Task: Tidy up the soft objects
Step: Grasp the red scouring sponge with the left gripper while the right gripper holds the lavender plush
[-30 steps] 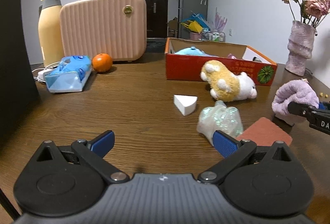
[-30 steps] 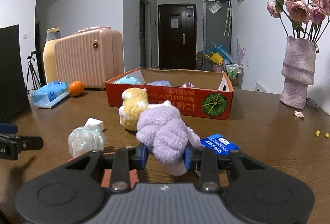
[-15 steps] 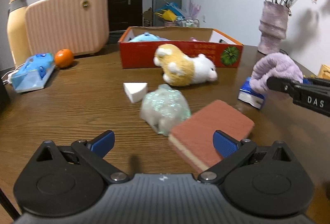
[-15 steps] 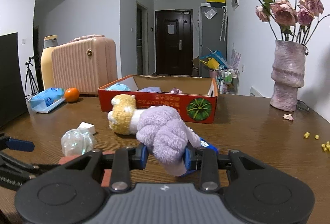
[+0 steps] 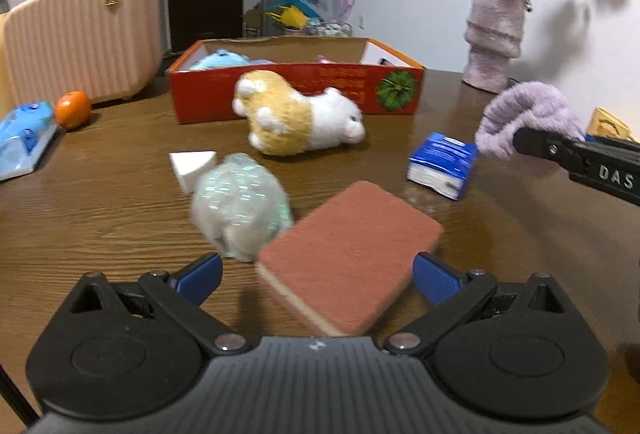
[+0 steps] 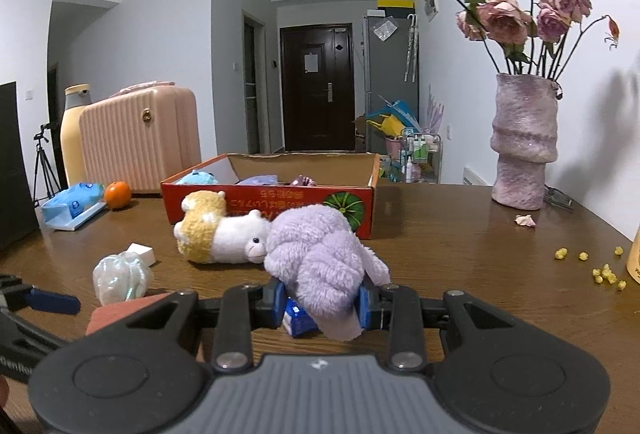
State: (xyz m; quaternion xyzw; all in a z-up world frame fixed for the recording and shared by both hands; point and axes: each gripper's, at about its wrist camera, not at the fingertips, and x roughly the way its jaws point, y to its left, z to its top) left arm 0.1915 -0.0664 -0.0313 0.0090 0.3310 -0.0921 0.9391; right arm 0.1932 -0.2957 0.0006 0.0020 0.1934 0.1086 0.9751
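Location: private home, dining or living area.
Indicators: wooden table (image 6: 460,234), vase of dried roses (image 6: 524,142), pink suitcase (image 6: 140,142), refrigerator (image 6: 390,82) beside dark entrance door (image 6: 316,86) at frame centre.

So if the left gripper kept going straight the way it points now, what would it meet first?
Most likely the reddish-brown sponge, lying on the table between the open fingers of the left gripper. The iridescent wrapped bundle sits just left of that line.

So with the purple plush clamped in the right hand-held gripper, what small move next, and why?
Probably carry the purple plush forward over the red box and release: the right hand-held gripper grips it, and the box already holds soft toys.
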